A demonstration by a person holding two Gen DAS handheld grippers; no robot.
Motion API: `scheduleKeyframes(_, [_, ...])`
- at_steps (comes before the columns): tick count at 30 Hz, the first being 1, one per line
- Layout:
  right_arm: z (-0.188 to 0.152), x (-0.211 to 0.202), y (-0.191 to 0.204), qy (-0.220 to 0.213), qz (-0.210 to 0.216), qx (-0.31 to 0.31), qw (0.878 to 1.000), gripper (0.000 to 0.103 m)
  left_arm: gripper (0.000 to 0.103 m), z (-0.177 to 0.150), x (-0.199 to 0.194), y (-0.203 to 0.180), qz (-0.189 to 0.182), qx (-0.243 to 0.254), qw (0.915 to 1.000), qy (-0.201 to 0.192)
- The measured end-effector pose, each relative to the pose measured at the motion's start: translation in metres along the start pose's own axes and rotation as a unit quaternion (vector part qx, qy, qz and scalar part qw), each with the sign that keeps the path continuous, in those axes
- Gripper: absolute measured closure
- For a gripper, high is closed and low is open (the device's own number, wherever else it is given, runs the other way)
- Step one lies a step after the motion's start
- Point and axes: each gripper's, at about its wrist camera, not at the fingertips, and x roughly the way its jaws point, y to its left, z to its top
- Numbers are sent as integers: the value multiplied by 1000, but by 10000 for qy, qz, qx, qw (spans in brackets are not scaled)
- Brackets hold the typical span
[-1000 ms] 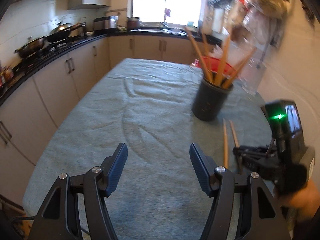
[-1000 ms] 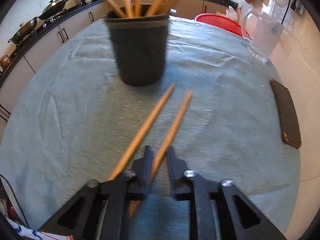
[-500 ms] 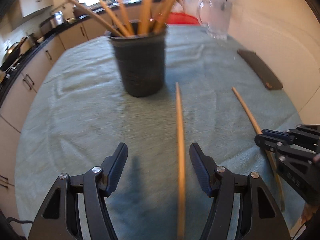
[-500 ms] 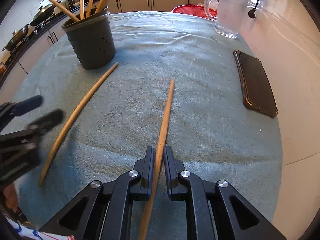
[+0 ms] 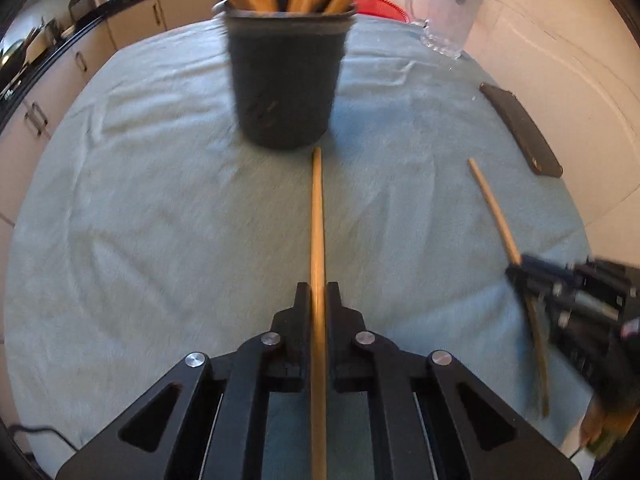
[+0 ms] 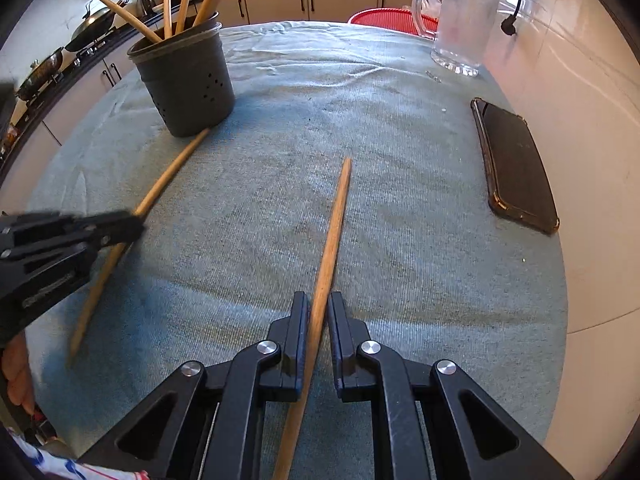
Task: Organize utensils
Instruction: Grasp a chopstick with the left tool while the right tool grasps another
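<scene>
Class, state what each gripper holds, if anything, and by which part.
The left gripper clamps one chopstick partway along its shaft; the right gripper clamps the other chopstick likewise.

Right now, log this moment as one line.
left gripper shut on left chopstick | right gripper shut on right chopstick | holder upright
</scene>
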Motion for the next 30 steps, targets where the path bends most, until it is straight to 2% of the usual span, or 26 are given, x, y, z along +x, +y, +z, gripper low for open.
scheduleKeyframes(3, [-4,-3,-2,126,29,-63,9999,94,96,-23,-11,6,161,243,9996,-4])
scheduleKeyframes(8, [-2,-3,-10,474,215,56,9986,92,93,-23,-14,13,-35,273,9993,254])
scheduleKeyframes(10, [2,-1,-12,639,284,136,9975,92,80,-19,-12,13,-120,268,9989,367])
scheduleKeyframes(12, [8,1,-14,859,358,206,9954,91,74,-16,-10,9,-173,390,9979,495])
scheduleKeyframes(15, [15,5,-13,1133,344,144,9929,91,74,-12,-7,2,-44,669,9957,647])
scheduleKeyframes(19, [27,13,-5,1501,-13,-102,9886,89,74,-4,-2,-1,-25,893,9927,811])
scheduleKeyframes(23, [38,19,3,1684,-402,-285,9845,71,74,5,3,4,-149,939,9906,980])
scheduleKeyframes(24, [42,20,5,1737,-461,-316,9832,70,74,7,3,5,-205,941,9898,1048])
scheduleKeyframes(30, [56,29,7,2066,-382,-215,9774,70,78,5,4,4,-197,1347,9849,1071])
